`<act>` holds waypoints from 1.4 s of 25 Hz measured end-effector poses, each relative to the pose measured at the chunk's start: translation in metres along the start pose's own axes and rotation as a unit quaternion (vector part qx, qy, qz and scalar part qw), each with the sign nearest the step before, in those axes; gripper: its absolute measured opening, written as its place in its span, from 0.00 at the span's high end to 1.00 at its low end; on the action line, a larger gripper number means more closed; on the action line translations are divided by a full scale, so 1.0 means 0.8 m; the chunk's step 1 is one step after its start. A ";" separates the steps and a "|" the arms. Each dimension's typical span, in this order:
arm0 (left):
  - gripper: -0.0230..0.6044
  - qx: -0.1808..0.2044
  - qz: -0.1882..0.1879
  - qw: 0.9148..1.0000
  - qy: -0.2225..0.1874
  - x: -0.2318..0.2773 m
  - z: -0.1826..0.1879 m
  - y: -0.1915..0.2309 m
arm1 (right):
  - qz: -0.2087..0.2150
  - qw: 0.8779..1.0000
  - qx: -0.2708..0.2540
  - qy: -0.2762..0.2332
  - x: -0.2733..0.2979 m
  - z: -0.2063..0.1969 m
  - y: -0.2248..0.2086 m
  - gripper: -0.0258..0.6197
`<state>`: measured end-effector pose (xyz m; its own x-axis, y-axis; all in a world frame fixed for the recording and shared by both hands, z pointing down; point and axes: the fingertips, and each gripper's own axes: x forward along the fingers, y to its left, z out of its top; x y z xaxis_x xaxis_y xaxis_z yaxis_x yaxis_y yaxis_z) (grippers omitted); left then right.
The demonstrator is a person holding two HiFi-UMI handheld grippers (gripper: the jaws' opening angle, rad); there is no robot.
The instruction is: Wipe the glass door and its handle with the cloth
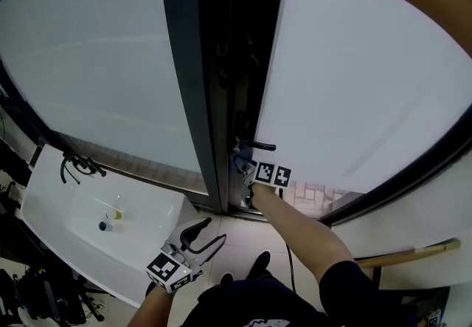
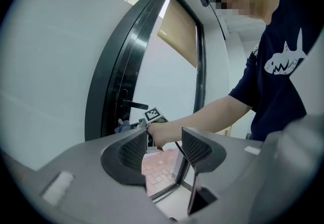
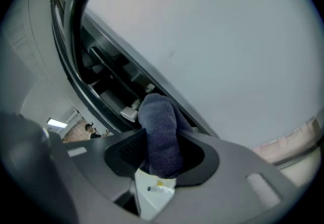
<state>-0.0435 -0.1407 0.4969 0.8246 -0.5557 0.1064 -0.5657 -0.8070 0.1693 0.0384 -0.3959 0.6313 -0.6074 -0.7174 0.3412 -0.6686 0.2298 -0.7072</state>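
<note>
The frosted glass door [image 1: 369, 74] stands slightly ajar in its dark frame [image 1: 193, 82]. Its black lever handle [image 1: 259, 145] juts out at the door's edge and shows as a black lever handle [image 3: 76, 15] at the upper left of the right gripper view. My right gripper [image 1: 245, 172] is shut on a dark blue cloth [image 3: 158, 117], which it holds against the door's edge just below the handle, near the latch [image 3: 129, 112]. Lower left, my left gripper [image 1: 203, 235] hangs open with nothing in it, away from the door; its jaws [image 2: 164, 149] stand apart.
A white sink [image 1: 55, 204] with a black tap [image 1: 77, 165] and a small item [image 1: 113, 213] in its basin stands at the lower left, close under the left gripper. A wooden pole [image 1: 413, 252] lies at the lower right. Dark gear [image 1: 37, 296] fills the bottom left corner.
</note>
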 end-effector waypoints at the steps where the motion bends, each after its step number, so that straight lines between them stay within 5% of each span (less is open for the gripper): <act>1: 0.63 -0.002 0.003 1.000 0.003 -0.001 -0.002 0.002 | 0.002 1.000 0.010 -0.002 0.005 -0.001 0.001 0.72; 15: 0.63 -0.012 0.013 1.000 0.004 0.013 -0.007 0.016 | -0.033 0.997 -0.034 0.067 0.040 -0.037 -0.048 0.72; 25: 0.63 -0.004 0.016 1.000 0.003 0.009 -0.001 0.024 | 0.068 0.997 0.046 -0.009 0.004 -0.007 0.012 0.72; 35: 0.63 -0.010 0.021 1.000 0.007 0.012 -0.007 0.029 | 0.038 0.999 0.014 0.004 0.033 -0.004 0.005 0.72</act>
<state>-0.0491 -0.1635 0.5075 0.8002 -0.5860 0.1276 -0.5997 -0.7789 0.1835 0.0186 -0.4115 0.6396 -0.6599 -0.6931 0.2902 -0.6076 0.2650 -0.7487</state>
